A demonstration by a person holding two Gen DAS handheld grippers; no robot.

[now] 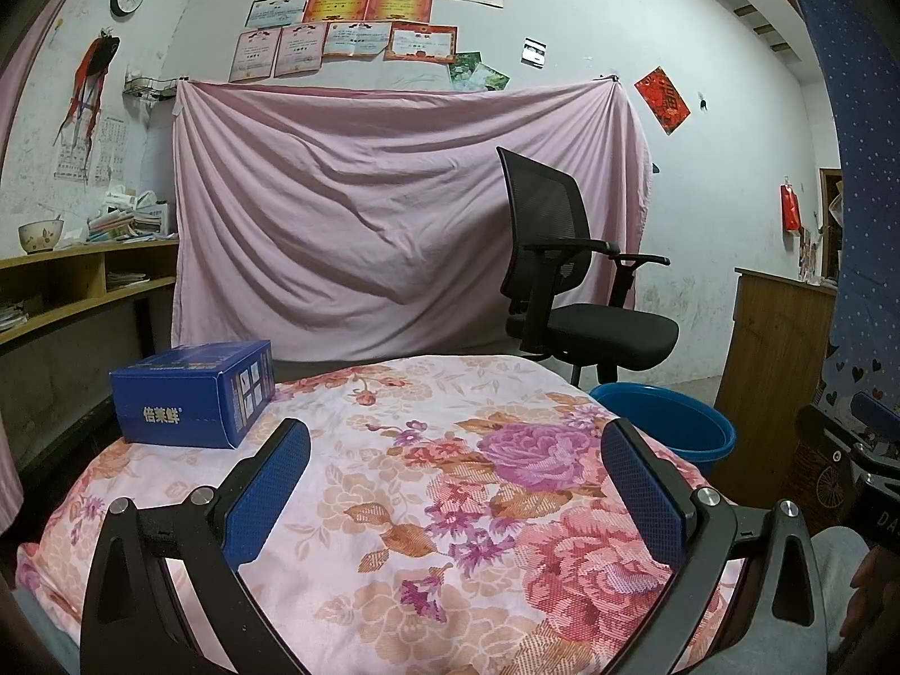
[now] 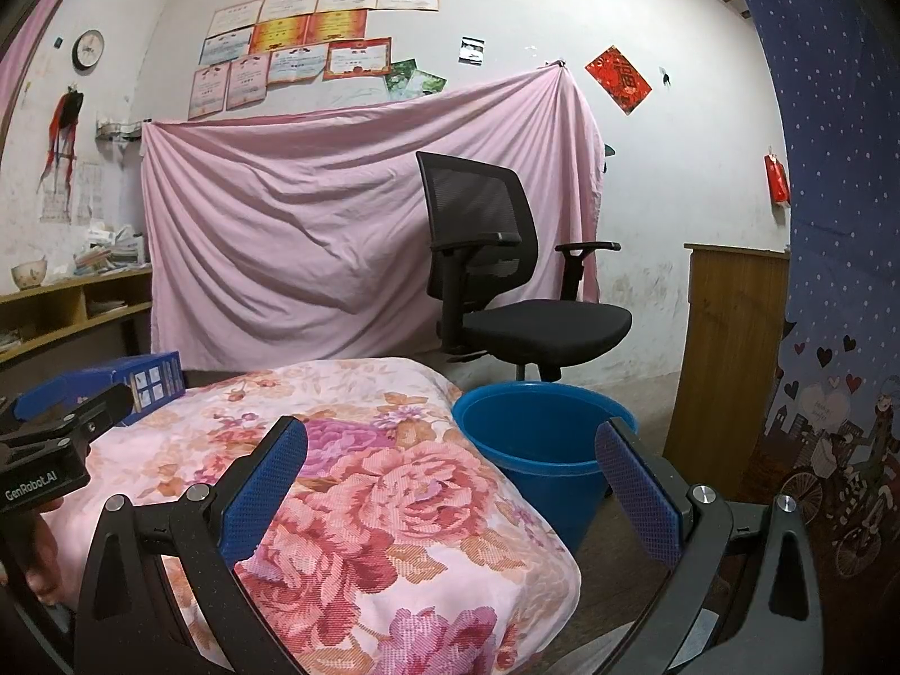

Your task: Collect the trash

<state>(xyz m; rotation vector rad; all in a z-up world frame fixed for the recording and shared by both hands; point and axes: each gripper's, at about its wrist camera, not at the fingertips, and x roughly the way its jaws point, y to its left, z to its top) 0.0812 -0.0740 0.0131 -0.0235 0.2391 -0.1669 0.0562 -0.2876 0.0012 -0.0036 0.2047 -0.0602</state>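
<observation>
A blue carton (image 1: 191,394) with white lettering lies at the far left of a table under a pink floral cloth (image 1: 427,506). My left gripper (image 1: 455,444) hovers open over the cloth, right of and nearer than the carton, with nothing between its blue pads. A blue bucket (image 1: 669,422) stands on the floor past the table's right edge. In the right wrist view the bucket (image 2: 540,450) looks empty, and my right gripper (image 2: 450,444) is open above the table's right corner in front of it. The carton (image 2: 149,382) shows at the left, partly hidden by the left gripper's body.
A black office chair (image 2: 506,281) stands behind the bucket, in front of a pink sheet (image 1: 394,214) hung on the wall. Wooden shelves (image 1: 79,281) with papers and a bowl run along the left. A wooden cabinet (image 2: 725,360) and a blue patterned curtain (image 2: 832,281) stand at the right.
</observation>
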